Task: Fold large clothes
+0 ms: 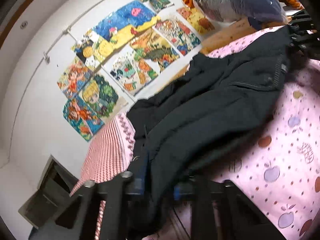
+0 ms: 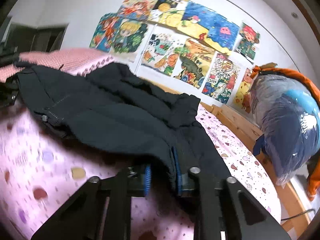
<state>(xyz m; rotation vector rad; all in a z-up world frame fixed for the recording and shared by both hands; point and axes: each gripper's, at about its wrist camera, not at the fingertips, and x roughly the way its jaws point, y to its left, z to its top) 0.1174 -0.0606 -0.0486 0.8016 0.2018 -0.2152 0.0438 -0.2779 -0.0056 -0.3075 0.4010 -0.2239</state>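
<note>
The right claw (image 2: 161, 177) is pinched on an edge of the black padded jacket (image 2: 112, 108); the left claw (image 1: 158, 182) clamps another edge. The jacket lies across the pink bed (image 2: 40, 160). Lift both edges level, then fold evenly. The bagged bundle (image 2: 288, 132) near the wooden bedframe (image 2: 238, 124) crowds that end.

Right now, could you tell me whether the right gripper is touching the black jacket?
Touching. The right wrist view shows the right gripper with both blue-padded fingers pinching the black jacket hem between them.
</note>
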